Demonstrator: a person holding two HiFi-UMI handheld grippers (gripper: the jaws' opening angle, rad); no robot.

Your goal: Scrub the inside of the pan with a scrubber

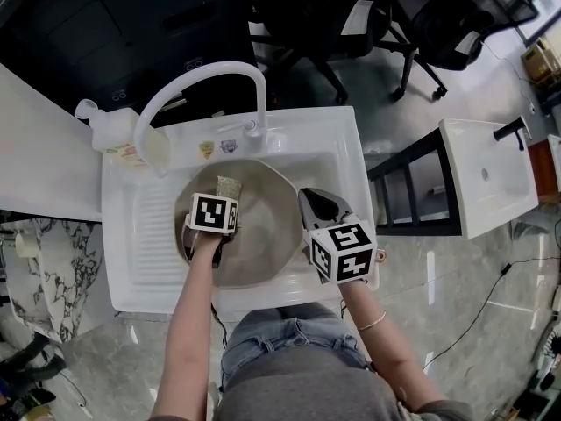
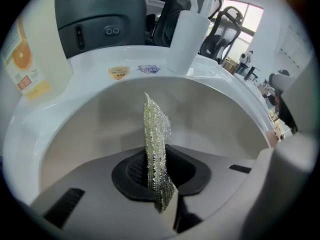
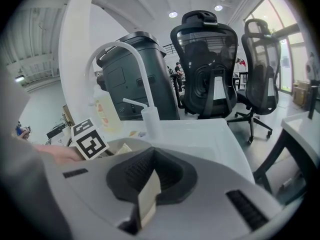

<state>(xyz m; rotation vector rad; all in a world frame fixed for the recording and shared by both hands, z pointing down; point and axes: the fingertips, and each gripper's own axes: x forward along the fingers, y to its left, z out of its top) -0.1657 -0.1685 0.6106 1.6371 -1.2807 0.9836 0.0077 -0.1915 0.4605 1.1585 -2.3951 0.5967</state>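
A round beige-grey pan (image 1: pixel 263 235) lies in the white sink (image 1: pixel 346 143). My left gripper (image 1: pixel 226 202) is over the pan's left half, shut on a glittery silver-green mesh scrubber (image 1: pixel 230 185). In the left gripper view the scrubber (image 2: pixel 156 149) stands upright between the jaws, in front of the pan's inner wall (image 2: pixel 95 129). My right gripper (image 1: pixel 317 209) is at the pan's right rim. In the right gripper view its jaws are shut on a thin beige edge of the pan (image 3: pixel 149 196); the left gripper's marker cube (image 3: pixel 90 139) shows beyond.
A white curved faucet (image 1: pixel 210 77) arches over the sink's back. A soap bottle (image 1: pixel 118 134) stands at the back left. Office chairs (image 1: pixel 377 20) and a black bin (image 1: pixel 114 24) are behind the sink. A second white basin (image 1: pixel 486 178) stands to the right.
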